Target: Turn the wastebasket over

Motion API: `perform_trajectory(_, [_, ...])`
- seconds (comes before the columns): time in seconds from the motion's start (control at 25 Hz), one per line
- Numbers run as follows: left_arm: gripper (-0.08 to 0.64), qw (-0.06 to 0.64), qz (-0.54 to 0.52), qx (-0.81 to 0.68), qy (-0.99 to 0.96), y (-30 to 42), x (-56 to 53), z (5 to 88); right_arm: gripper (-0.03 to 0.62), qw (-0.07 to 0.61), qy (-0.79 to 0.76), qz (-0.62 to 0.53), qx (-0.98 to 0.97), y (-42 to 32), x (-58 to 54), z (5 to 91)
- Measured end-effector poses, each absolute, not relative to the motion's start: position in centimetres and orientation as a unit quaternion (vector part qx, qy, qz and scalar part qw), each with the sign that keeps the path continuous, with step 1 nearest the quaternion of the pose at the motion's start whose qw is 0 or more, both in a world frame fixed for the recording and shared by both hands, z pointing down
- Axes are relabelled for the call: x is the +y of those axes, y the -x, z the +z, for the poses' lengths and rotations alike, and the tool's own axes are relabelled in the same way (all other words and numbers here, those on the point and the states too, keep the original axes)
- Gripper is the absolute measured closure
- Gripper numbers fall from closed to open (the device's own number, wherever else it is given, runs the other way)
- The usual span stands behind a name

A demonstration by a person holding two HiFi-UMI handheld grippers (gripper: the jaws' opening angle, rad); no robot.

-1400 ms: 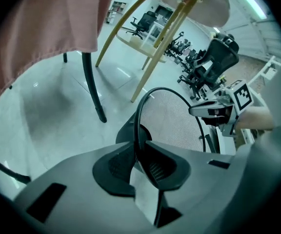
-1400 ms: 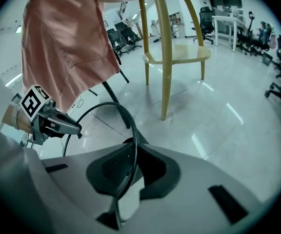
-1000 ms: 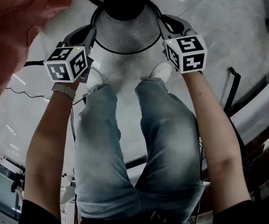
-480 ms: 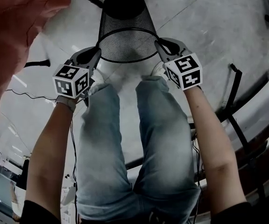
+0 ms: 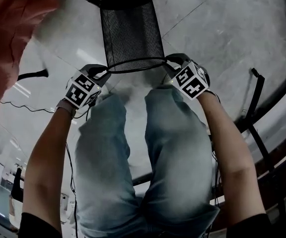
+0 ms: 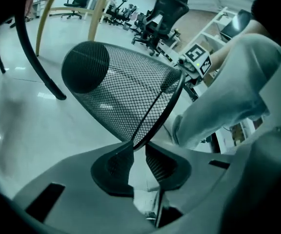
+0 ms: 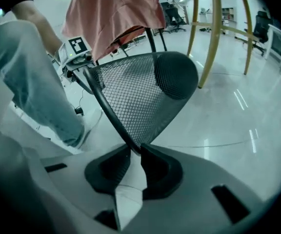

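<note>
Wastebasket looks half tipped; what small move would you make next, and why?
Probably roll both wrists so the closed base swings up and the rim faces the floor. The wastebasket is only half turned, base pointing away, with the left gripper and right gripper pinching opposite sides of its rim. The left jaws have just been opening, rim between their tips, so go gently.

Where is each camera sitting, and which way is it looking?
Head view: on the person's head, looking steeply down at the wastebasket, both forearms, jeans legs, left gripper and right gripper.
Left gripper view: on the left gripper, looking along its jaws, which have just been opening slightly with the wastebasket's rim between them; a jeans leg shows.
Right gripper view: on the right gripper, looking along its jaws, closed on the rim; a leg shows.
Shared: both gripper views see the wastebasket and the opposite gripper's marker cube.
</note>
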State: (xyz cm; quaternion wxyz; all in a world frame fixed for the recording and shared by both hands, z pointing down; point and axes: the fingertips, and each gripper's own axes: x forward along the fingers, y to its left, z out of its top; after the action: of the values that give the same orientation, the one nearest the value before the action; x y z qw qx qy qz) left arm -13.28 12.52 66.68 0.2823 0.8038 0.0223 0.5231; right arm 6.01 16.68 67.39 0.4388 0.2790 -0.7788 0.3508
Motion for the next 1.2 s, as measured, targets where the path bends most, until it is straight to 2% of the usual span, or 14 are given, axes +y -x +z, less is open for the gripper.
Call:
perform_trajectory(0.24, [0.471, 0.288, 0.541, 0.007, -0.79, 14.4, 13.7, 69.6, 0.509, 0.47, -0.229, 0.342, -0.781, -5.0, 18.3, 70.0])
perform_trajectory(0.4, [0.465, 0.322, 0.552, -0.02, -0.769, 14.7, 14.2, 70.0, 0.498, 0.486, -0.217, 0.356, -0.768, -4.7, 18.7, 70.4])
perform_trajectory(0.6, [0.452, 0.379, 0.552, -0.049, -0.741, 15.0, 14.6, 67.8, 0.334, 0.472, -0.212, 0.399, -0.757, -4.7, 17.9, 68.2])
perform_trajectory(0.68, [0.44, 0.413, 0.531, -0.074, -0.736, 14.7, 15.0, 65.8, 0.31, 0.457, -0.208, 0.405, -0.764, -5.0, 17.1, 66.4])
perform_trajectory(0.84, [0.394, 0.525, 0.444, -0.152, -0.711, 13.3, 15.3, 61.5, 0.291, 0.445, -0.187, 0.387, -0.786, -6.1, 14.5, 63.1])
perform_trajectory(1.0, [0.376, 0.649, 0.291, -0.244, -0.66, 10.4, 15.5, 58.2, 0.287, 0.428, -0.181, 0.369, -0.805, -6.9, 9.9, 61.2])
perform_trajectory(1.2, [0.314, 0.736, 0.141, -0.332, -0.573, 7.4, 15.8, 58.6, 0.237, 0.4, -0.216, 0.357, -0.816, -7.6, 2.4, 61.1])
